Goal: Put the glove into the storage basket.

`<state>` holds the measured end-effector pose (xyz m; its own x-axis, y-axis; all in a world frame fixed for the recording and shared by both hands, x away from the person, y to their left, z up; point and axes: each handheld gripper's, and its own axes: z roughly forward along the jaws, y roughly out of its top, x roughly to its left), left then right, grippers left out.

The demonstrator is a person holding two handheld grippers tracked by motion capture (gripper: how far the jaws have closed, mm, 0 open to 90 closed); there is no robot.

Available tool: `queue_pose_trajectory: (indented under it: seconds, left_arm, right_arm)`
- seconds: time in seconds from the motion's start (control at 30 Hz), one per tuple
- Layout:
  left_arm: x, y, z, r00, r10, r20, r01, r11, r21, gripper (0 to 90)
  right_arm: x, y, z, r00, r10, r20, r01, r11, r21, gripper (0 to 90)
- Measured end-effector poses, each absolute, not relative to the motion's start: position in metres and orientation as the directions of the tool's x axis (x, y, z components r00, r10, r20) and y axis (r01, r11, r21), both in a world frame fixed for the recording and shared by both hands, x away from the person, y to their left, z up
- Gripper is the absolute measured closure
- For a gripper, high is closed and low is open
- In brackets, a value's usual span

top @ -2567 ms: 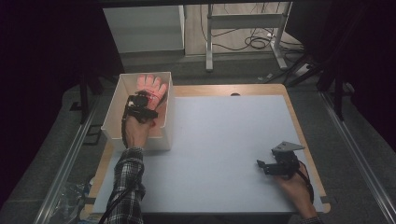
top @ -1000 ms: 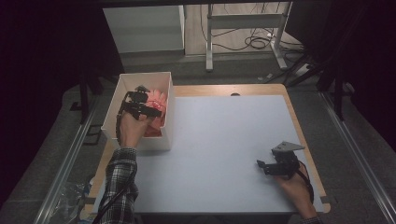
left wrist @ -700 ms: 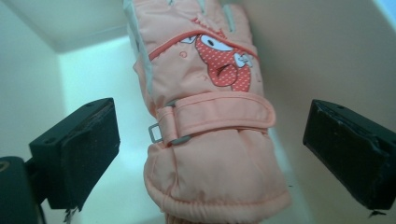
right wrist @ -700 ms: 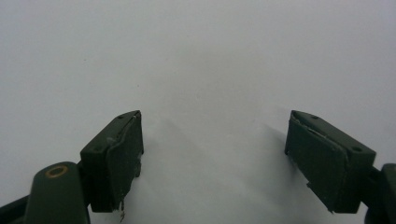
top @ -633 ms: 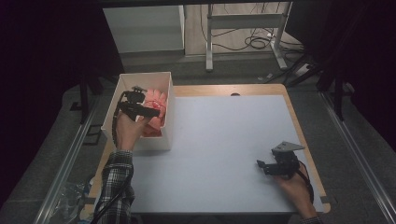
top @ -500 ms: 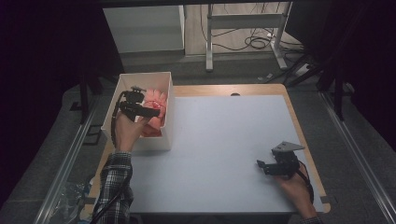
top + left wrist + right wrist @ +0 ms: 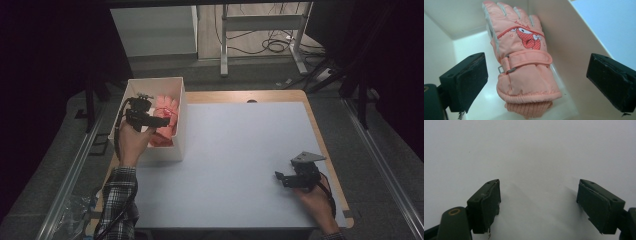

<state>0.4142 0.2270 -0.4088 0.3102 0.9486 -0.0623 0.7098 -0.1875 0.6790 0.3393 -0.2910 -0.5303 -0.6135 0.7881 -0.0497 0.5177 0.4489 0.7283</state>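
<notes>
Left tool (image 7: 536, 75) now raised above glove (image 7: 521, 57).

The box (image 7: 177, 115) stands at the far left corner of the counter (image 7: 240, 150). The glove (image 7: 521, 57) lies inside the box, against its right wall.

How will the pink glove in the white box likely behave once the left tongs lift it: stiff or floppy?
Probably floppy: the pink glove looks padded and quilted, so its fingers would likely droop from a cuff grip. It seems light for its bulk. The knit cuff should give the open left tongs decent friction, while the smooth shell may slip. It leans on the white box wall, so it could drag.
</notes>
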Motion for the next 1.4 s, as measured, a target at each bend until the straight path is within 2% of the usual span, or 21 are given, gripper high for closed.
queue_pose_trajectory:
  seconds: [0.47,0.67,1.4]
  left_arm:
    - [0.385,0.211,-0.39,0.418,0.904,-0.087,0.635,-0.222,0.74,3.3]
    - [0.369,0.196,-0.388,0.474,0.878,-0.071,0.597,-0.261,0.758,3.3]
    - [0.337,0.121,-0.41,0.687,0.724,-0.066,0.485,-0.389,0.783,3.2]
  right_arm:
    - [0.339,-0.291,-0.53,-0.613,0.788,-0.051,0.518,0.451,0.727,19.6]
    - [0.339,-0.291,-0.53,-0.613,0.788,-0.051,0.519,0.451,0.726,19.6]
    - [0.339,-0.291,-0.53,-0.613,0.788,-0.05,0.52,0.451,0.726,19.6]
